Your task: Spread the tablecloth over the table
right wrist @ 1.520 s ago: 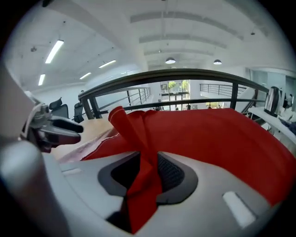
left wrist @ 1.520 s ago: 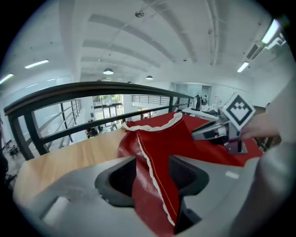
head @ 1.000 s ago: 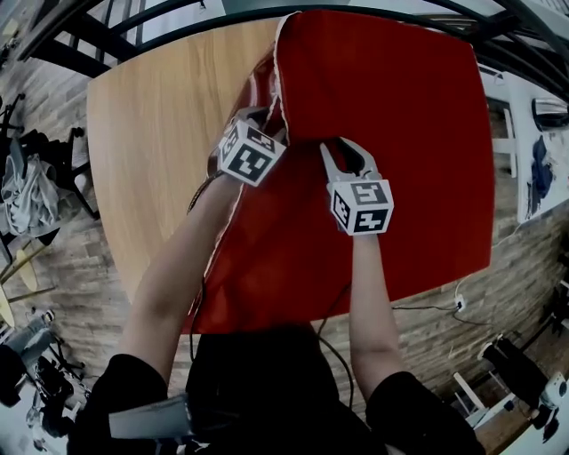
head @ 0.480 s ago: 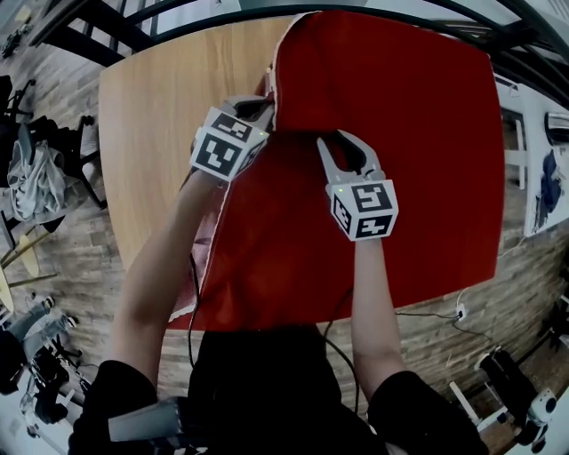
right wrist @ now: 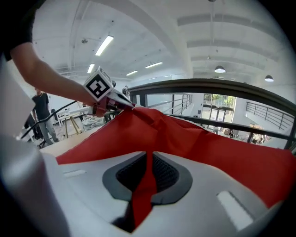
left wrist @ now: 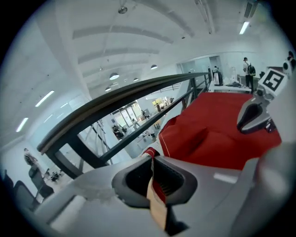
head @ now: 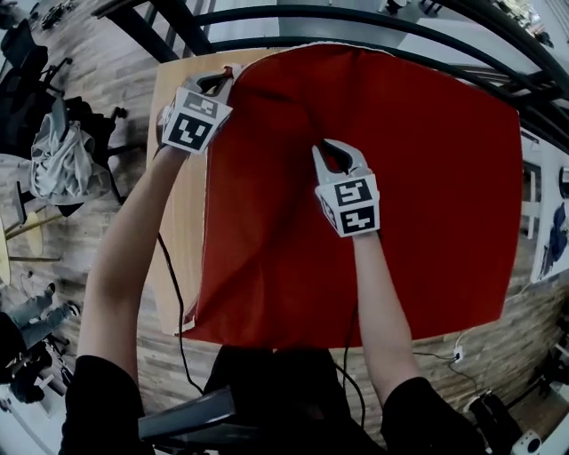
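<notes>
Note the tablecloth [head: 382,187]: matt red cloth, softly creased. Your bench [head: 191,197] shows smooth, pale wood; the railing [head: 373,16] is dark metal

Red tablecloth [head: 418,204], pale hem, pale underside. Lay over most of wooden table [head: 182,222]; only strip along tabletop's left edge was bare. Cloth reached tabletop's far and right edges, hung a little past near edge. Its far-left corner was lifted off the wood by tabletop's far-left corner, pinched in my left gripper [head: 222,82]. Raised crease ran from there to cloth's middle, where my right gripper [head: 336,158], jaws just closing, nipped a fold. Rest lay mostly flat, few soft wrinkles.
</notes>
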`<state>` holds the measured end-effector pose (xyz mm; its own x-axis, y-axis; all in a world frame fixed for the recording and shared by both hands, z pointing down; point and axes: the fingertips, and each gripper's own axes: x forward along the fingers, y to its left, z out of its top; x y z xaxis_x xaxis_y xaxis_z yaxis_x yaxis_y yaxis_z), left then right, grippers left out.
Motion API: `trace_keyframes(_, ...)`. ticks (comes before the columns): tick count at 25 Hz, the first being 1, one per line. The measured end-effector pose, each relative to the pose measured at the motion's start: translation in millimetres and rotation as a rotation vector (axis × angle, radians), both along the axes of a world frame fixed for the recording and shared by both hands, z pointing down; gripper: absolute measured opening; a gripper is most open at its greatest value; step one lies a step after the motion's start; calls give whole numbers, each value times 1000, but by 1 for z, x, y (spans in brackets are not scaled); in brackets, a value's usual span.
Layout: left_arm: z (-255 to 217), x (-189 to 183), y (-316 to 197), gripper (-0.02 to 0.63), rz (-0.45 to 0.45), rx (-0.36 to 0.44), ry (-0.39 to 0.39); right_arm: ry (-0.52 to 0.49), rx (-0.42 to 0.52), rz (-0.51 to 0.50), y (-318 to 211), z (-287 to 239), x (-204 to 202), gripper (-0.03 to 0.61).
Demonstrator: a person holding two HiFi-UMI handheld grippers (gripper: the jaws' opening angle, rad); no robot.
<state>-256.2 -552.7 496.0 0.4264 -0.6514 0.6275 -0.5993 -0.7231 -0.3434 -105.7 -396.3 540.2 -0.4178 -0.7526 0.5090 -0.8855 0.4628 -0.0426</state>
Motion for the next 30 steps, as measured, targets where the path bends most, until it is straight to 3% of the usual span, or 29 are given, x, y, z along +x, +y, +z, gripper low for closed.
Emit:
trace_keyframes(7, 14, -128, -86, 12, -139, 107, -117, 133, -64, -109, -57, 36, -91, 28)
trace_keyframes(10, 28, -171, -111, 15, -151, 84, -157, 190, -95, -133, -80, 52, -119, 28)
trace_keyframes(13, 48, -189, -121, 20, -108, 49, -195, 222, -117, -143, -98, 59, -134, 28)
trace_keyframes(19, 75, -218, -133, 19, -163, -26, -96, 231, -120, -147, -120, 66, -157, 17)
trace_keyframes(24, 79, -236, -159, 26, -220, -23, -47, 245, -110, -150, -152, 68, -171, 17)
trace_keyframes(27, 66, -233, -167, 106, -249, -18, 20, 245, -103, -141, -167, 64, -172, 17)
trace_keyframes(30, 58, -229, -148, 127, -262, -39, 79, 241, -85, -124, -161, 58, -167, 18)
